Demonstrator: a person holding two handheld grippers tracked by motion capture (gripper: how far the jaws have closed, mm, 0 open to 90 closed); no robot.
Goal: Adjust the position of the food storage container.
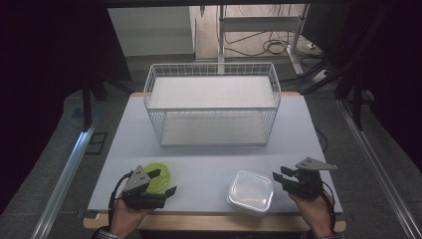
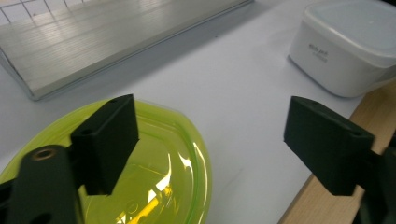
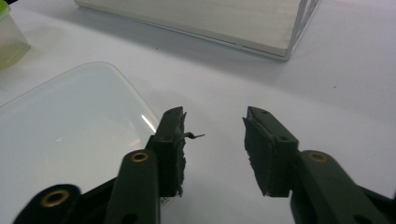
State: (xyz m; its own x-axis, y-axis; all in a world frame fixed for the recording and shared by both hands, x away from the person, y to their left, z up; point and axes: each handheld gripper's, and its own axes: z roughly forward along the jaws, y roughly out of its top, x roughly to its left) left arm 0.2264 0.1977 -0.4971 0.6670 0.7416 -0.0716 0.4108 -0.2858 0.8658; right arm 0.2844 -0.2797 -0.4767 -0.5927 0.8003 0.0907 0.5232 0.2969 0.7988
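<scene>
The high view looks forward and down over the pale grey table (image 1: 209,164). Both gripper views sit low, close, sharing the white lidded plastic container (image 1: 251,190) (image 2: 348,44) (image 3: 70,126).

One desk (image 1: 209,164) carries three things in all. There is one white wire basket (image 1: 212,103) with a pale board shelf in it, standing toward the far edge. There is one yellow-green translucent bowl (image 1: 160,178) near the front-left corner. There is one white lidded plastic container (image 1: 251,190) at the front edge, right of the middle. Two grippers are present, one at each front corner: the left gripper (image 1: 160,181) and the right gripper (image 1: 281,175).
</scene>
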